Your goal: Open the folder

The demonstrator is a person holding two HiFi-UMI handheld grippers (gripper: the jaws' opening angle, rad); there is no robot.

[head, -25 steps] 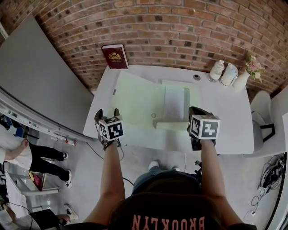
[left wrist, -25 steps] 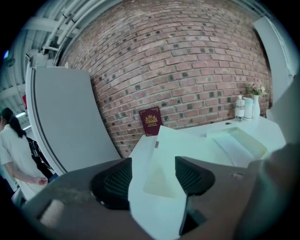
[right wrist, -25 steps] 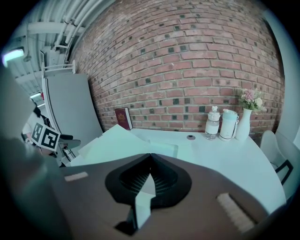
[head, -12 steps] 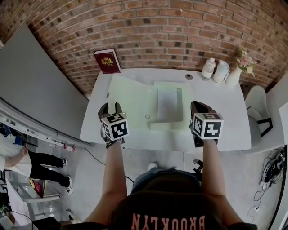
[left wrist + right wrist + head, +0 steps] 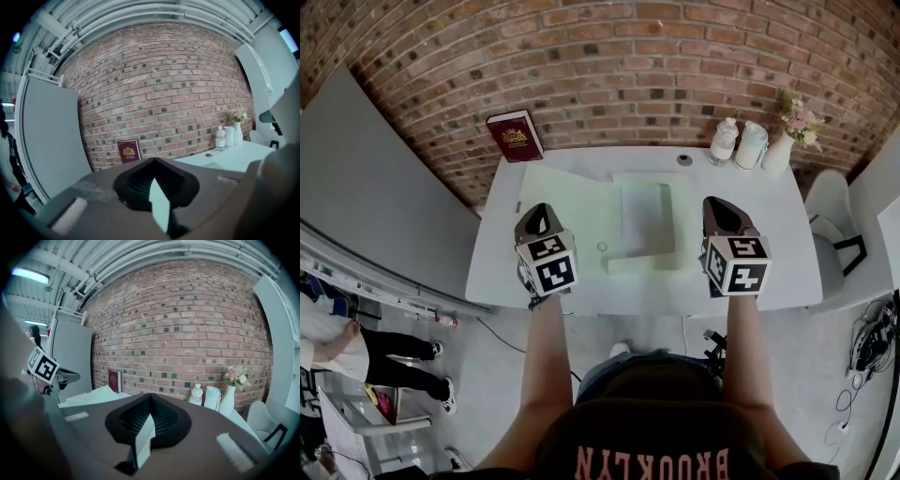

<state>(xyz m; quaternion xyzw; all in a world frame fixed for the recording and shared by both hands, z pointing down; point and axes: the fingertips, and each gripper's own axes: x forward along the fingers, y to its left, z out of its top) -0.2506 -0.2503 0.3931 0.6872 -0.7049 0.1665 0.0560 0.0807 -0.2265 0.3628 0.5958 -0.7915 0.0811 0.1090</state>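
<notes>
The pale green folder (image 5: 577, 211) lies spread open on the white table (image 5: 769, 234), a sheet stack (image 5: 645, 211) on its right half. My left gripper (image 5: 537, 217) hangs above the folder's left leaf, clear of it, jaws shut on nothing; its closed tips (image 5: 153, 160) point toward the brick wall. My right gripper (image 5: 721, 208) hovers off the folder's right edge, also shut and empty, with its tips (image 5: 150, 396) pressed together. From the right gripper view the folder (image 5: 91, 395) shows low on the left.
A maroon book (image 5: 515, 136) leans on the brick wall at the table's back left. Two white bottles (image 5: 725, 139) and a flower vase (image 5: 780, 150) stand at the back right. A white chair (image 5: 834, 225) is to the right, a person (image 5: 356, 361) on the floor at left.
Both grippers have risen from the table's front edge and now point more level. The left jaws, open before, have closed on nothing. The folder stays open.
</notes>
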